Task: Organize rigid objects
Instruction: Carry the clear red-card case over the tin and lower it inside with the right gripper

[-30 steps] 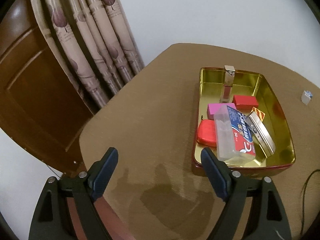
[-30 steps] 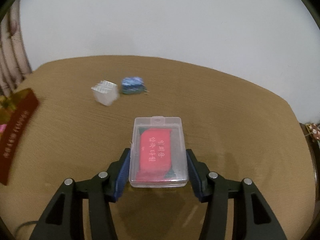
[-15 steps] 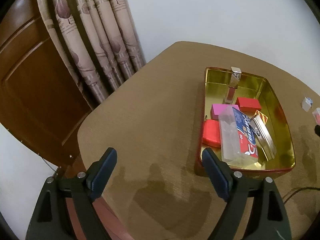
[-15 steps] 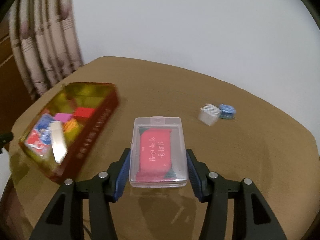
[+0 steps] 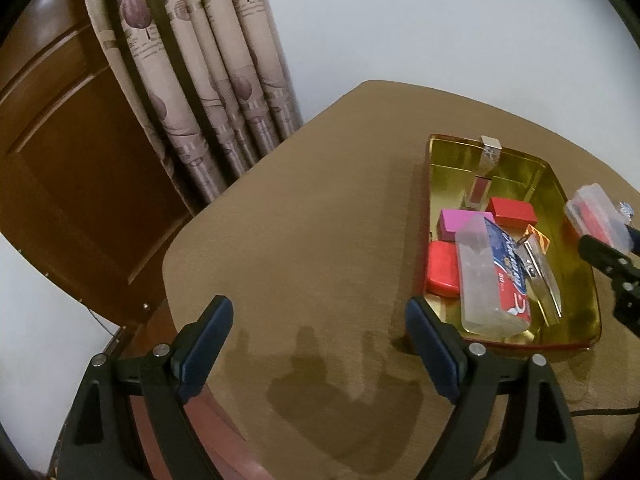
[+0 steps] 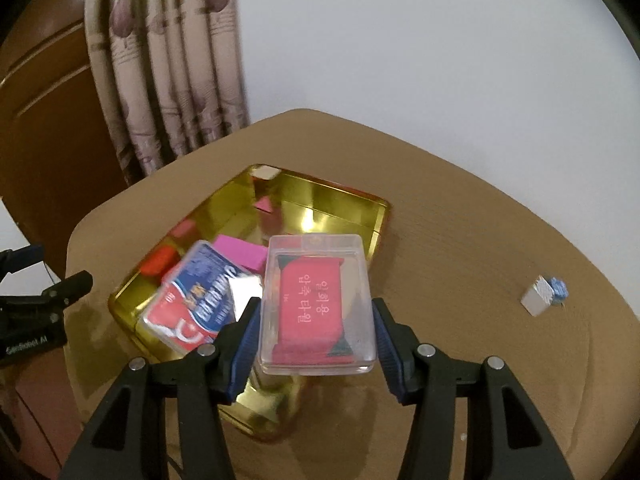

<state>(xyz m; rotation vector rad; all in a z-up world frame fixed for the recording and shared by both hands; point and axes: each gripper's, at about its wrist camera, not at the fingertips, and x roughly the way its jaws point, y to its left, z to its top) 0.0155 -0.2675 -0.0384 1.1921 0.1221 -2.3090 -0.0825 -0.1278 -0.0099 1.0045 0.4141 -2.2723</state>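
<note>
The right hand-held gripper (image 6: 316, 330) stands about half open, its blue pads (image 6: 244, 340) pressed against the two long sides of a clear plastic case (image 6: 318, 304) with a red packet inside. The case is carried in the air above the near right part of a gold tin (image 6: 340, 204), which sits on the desk (image 6: 460, 220). In the left wrist view the same case (image 5: 598, 216) shows at 3 o'clock, over the tin's right rim (image 5: 556, 176).

The left hand-held gripper (image 5: 318, 344) is spread nearly as wide as it goes and holds nothing; only bare desk (image 5: 300, 220) lies between its pads. Its right finger (image 5: 432, 348) is just beside the tin's near left corner, though whether they touch cannot be told.

Inside the tin lie a red and blue box in a clear sleeve (image 5: 494, 276), a pink block (image 5: 460, 222), a red block (image 5: 512, 210), a rounded red case (image 5: 442, 268), a flat silver piece (image 5: 542, 280) and a slim tube (image 5: 484, 176) leaning on the far wall.

On the desk at 3 o'clock in the right wrist view, well apart from the tin, a small silver cube (image 6: 538, 300) sits touching a small blue thing (image 6: 559, 290).

A patterned curtain (image 5: 192, 80) and a brown wooden door (image 5: 60, 152) stand behind the desk at 10 o'clock.
</note>
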